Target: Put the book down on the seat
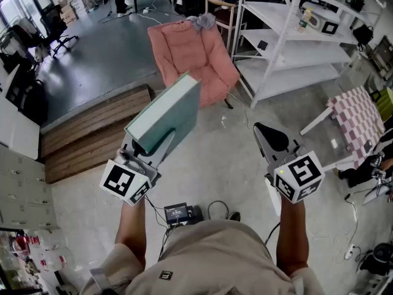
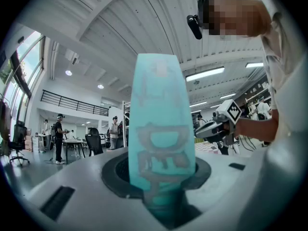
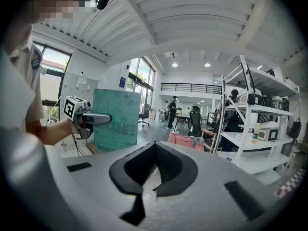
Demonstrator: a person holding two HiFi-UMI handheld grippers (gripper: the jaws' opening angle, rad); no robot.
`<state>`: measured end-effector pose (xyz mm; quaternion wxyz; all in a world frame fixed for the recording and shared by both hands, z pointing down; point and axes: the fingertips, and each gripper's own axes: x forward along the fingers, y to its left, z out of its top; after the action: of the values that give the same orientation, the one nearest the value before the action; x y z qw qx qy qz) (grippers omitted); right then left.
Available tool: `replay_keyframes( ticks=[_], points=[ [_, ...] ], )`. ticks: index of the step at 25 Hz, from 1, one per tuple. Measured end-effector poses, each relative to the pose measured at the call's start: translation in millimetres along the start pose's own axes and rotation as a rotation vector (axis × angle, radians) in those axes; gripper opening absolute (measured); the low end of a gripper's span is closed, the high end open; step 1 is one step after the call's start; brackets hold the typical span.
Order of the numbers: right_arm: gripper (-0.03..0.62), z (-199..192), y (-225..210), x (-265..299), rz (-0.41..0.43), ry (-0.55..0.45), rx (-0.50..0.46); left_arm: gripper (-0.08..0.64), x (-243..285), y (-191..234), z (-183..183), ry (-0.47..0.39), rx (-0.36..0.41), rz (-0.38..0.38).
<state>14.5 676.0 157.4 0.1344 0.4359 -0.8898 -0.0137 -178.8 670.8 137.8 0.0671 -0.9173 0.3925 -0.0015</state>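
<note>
Fingers of the left gripper (image 1: 155,145) are clamped on the lower edge of the book (image 1: 166,112), one on each cover. The left gripper view shows the teal spine (image 2: 161,143) standing up between them. The book is held in the air, tilted with its upper end leaning away to the far right, and it touches nothing but the fingers. In the head view it hangs over the bare floor (image 1: 209,165), just right of a wooden step (image 1: 92,134).

The seat, a pink armchair (image 1: 196,60), stands well apart from the book on the far side, with a grey cloth (image 1: 202,21) bunched on its back. White shelving (image 1: 295,48) stands to the right of the armchair.

To the right, the right gripper (image 1: 270,139) is level with the left one. Its black fingers (image 3: 166,170) are closed together at the tips, with nothing between them. In the right gripper view the book's cover (image 3: 115,129) appears at the left, with a left finger across it.
</note>
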Motion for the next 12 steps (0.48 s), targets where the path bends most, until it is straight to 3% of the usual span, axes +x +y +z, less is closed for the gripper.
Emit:
replay_keyframes(
  ticks=[12],
  points=[
    [-0.012,-2.0,18.8,10.9,-0.011,0.01,0.007,0.15,-17.9,16.8,-5.3,-0.001,-0.009,-0.006]
  ],
)
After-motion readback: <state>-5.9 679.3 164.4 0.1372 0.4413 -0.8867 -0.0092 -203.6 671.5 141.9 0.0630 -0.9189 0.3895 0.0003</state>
